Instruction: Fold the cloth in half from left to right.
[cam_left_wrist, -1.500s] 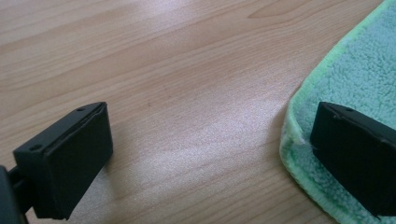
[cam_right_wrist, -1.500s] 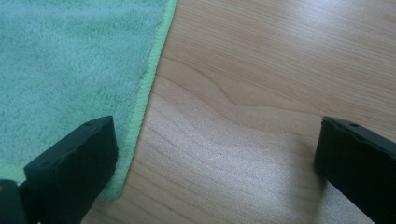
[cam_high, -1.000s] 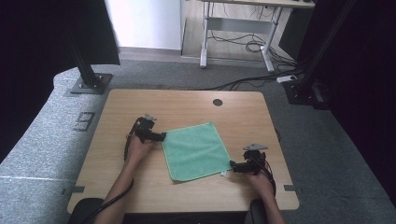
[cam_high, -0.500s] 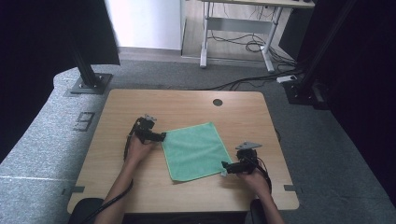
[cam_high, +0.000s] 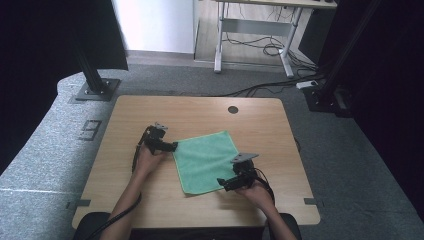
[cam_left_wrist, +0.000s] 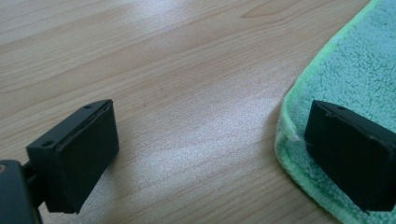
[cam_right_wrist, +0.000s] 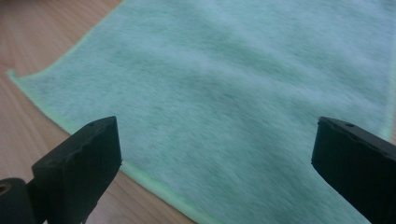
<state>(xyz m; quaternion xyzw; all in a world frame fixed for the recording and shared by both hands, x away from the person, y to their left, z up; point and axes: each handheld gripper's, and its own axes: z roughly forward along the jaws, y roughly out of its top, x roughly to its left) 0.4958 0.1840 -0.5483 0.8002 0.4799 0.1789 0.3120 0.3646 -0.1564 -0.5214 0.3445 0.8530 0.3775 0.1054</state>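
Both grippers gape wide: left gripper (cam_left_wrist: 205, 154) straddles the green cloth (cam_high: 206, 160) corner, right gripper (cam_right_wrist: 217, 172) its edge.

One green cloth (cam_high: 206, 161), one table (cam_high: 120, 125), seemingly two grippers: left gripper (cam_high: 169, 147), right gripper (cam_high: 224, 183).

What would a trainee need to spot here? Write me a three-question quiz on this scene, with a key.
1. True or false: the left gripper is shut on the green microfibre cloth.
2. The cloth lies: A) crumpled in a heap, B) spread flat on the wooden table, C) hanging off the edge.
3. Fill in: the right gripper sits at the cloth's ____ edge, the one closest to the person.

Key: 1 false, its jaws stand wide open at the cloth's corner. 2 B. 3 near.
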